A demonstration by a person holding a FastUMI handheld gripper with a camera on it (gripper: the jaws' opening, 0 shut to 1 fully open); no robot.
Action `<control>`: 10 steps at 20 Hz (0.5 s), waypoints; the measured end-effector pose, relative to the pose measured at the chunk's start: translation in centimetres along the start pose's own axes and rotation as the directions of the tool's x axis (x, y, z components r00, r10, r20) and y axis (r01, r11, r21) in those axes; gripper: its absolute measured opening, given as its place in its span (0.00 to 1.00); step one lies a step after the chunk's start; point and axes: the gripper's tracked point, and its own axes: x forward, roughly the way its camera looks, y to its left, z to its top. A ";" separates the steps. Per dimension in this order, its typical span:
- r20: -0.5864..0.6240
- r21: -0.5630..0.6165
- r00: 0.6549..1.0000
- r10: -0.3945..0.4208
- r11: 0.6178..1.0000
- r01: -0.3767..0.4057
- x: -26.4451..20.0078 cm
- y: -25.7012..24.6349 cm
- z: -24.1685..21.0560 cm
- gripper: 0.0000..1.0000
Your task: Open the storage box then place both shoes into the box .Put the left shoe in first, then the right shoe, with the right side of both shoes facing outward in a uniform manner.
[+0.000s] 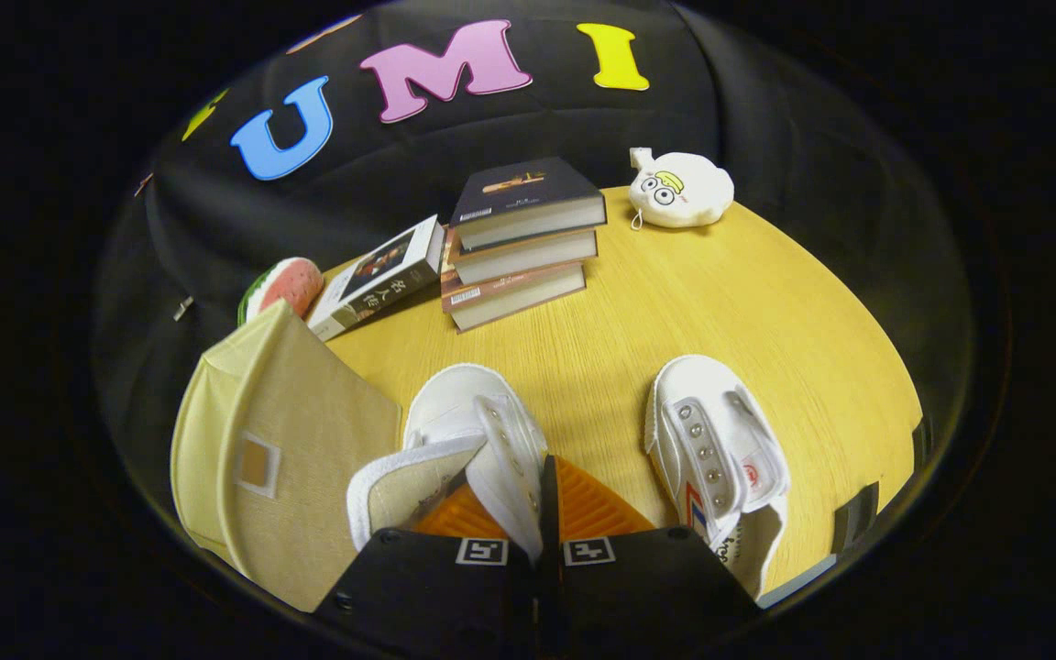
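From the gripper view, my gripper (542,500) has its fingers pressed together on the eyelet flap of the left shoe (468,440), so I have that shoe pinched at its upper, toe pointing away from me along the fingers. The storage box (262,458) sits just to the left of the shoe, its fabric lid looking raised, so I judge the coming move is a short carry leftward and over the rim. The right shoe (716,449) lies on the table (730,293) to the other side, apart from my fingers, toe also pointing away. Beyond the shoes the tabletop is open up to the stack of books (519,243) and a white plush toy (682,188).
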 end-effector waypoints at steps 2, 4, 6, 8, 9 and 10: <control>0.006 0.065 1.000 0.002 0.998 -0.003 -2.6 0.9 2.0 0.07; 0.005 0.113 1.000 0.017 0.993 -0.017 -5.1 2.8 3.7 0.08; 0.002 0.147 0.999 0.038 0.988 -0.038 -7.0 5.4 5.0 0.07; -0.005 0.161 0.998 0.066 0.985 -0.065 -8.4 8.6 6.0 0.07; -0.015 0.165 0.997 0.078 0.984 -0.075 -8.8 10.3 6.1 0.07; -0.034 0.168 0.995 0.091 0.982 -0.084 -9.2 12.1 5.9 0.07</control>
